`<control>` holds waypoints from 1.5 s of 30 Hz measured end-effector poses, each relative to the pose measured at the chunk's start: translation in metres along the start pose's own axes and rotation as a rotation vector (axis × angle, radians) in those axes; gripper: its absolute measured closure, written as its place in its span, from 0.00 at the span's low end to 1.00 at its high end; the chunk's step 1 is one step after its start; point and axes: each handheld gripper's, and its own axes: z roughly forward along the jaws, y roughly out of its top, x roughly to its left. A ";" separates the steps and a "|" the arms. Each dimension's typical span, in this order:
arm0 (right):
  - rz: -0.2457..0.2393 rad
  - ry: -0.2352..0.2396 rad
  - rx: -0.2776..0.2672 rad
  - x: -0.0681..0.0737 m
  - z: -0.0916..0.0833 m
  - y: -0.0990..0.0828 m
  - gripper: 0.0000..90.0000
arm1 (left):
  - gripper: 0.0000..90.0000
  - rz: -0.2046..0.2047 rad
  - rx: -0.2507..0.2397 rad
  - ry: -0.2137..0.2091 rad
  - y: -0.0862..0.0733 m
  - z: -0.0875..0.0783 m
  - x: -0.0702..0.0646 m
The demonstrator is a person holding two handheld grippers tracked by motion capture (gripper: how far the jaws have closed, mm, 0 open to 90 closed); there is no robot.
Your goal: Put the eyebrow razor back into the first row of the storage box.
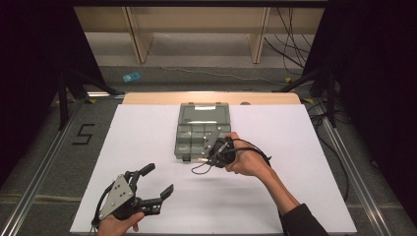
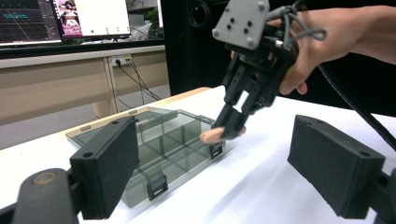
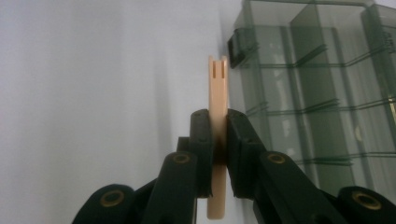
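We count two grippers, one in each of the person's hands. The left gripper (image 1: 156, 187) sits near the near left corner of the white table (image 1: 295, 147); its two black jaws stand wide apart with nothing between them, and a grey three-cornered plate lies on top of it. The right gripper (image 1: 204, 160) is above the middle of the table, just off the near right corner of the box. Its jaws are together, clamped on one flat beige plastic piece (image 3: 218, 107). In the right gripper view this piece stands edge-on between the pads, its far end notched with two short slots, and it sticks out past the jaws at both ends. In the left gripper view the right gripper (image 2: 229, 128) points down at the table with the beige piece (image 2: 211, 136) at its tip, close to the front edge of the box (image 2: 168, 154).

There is one box (image 1: 201, 130), a smoky see-through organiser that lies open toward the far edge of the table, its lid laid flat behind it. Inside, thin dividers cut it into several compartments; we cannot count them surely. Two black latches show on its near wall. A pale strip on the lid may be a label, but we cannot read it.

On the floor left of the table we read one dark mark shaped like the figure 5 (image 1: 83, 133). One small blue object (image 1: 131, 77) lies on the floor beyond the far edge.
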 end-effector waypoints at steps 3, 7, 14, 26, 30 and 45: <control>0.006 -0.016 0.001 -0.007 -0.003 0.000 0.91 | 0.17 -0.001 0.001 0.001 0.000 0.000 0.000; 0.028 -0.045 0.005 -0.018 -0.008 -0.001 0.91 | 0.17 -0.003 0.000 0.001 0.000 0.000 0.000; 0.061 -0.087 -0.001 -0.037 -0.014 0.000 0.92 | 0.17 -0.001 -0.002 0.000 0.000 0.000 0.000; 0.092 -0.122 0.025 -0.064 -0.013 0.002 0.92 | 0.17 -0.008 -0.004 -0.001 0.000 0.000 0.000; 0.103 -0.126 0.028 -0.070 -0.010 0.003 0.92 | 0.17 -0.003 -0.018 -0.007 0.000 0.001 0.001; 0.110 -0.140 0.033 -0.086 -0.002 0.005 0.91 | 0.17 -0.006 -0.003 -0.002 0.000 0.000 0.001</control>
